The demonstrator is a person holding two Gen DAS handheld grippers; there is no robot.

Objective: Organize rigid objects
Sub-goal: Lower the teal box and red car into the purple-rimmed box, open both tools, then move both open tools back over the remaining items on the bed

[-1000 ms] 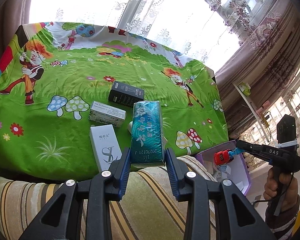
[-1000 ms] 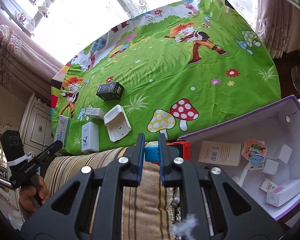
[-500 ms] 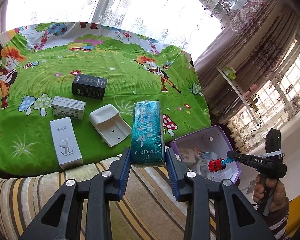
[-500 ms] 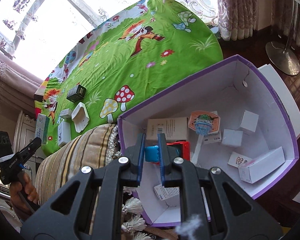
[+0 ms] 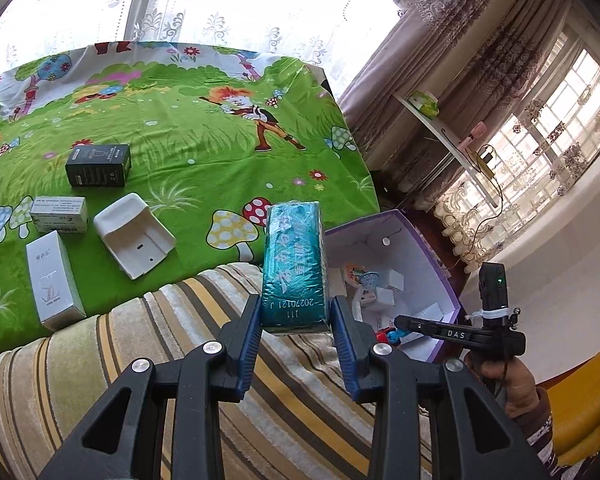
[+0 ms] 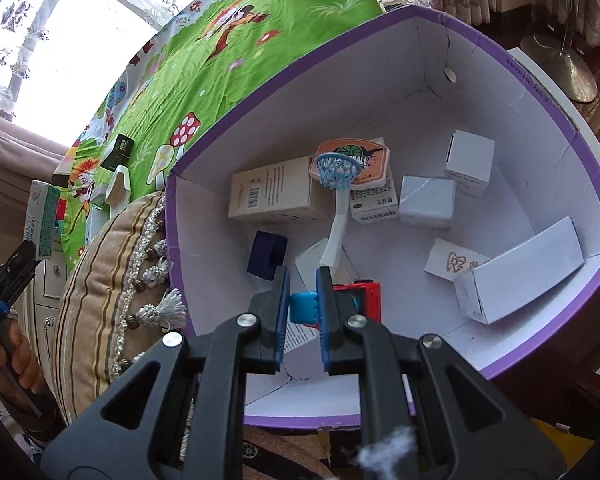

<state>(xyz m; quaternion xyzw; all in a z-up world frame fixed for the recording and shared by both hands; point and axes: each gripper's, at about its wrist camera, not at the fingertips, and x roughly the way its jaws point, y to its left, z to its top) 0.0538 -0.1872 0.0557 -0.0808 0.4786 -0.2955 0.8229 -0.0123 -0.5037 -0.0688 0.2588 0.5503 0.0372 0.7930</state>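
Observation:
My left gripper is shut on a teal wrapped box and holds it in the air over the striped cushion, beside the purple box. My right gripper is shut on a red and blue toy car and holds it low inside the purple box. The box holds several small white cartons, a toy basketball hoop and a dark blue block. The right gripper also shows in the left wrist view, over the box's near side.
On the green cartoon cloth lie a black box, two white cartons and a white plastic holder. A striped cushion lies between cloth and purple box. A lamp base stands beyond the box.
Both grippers moved right toward the purple box. The right gripper went down into it with the toy car. The left gripper carried the teal box off the cloth.

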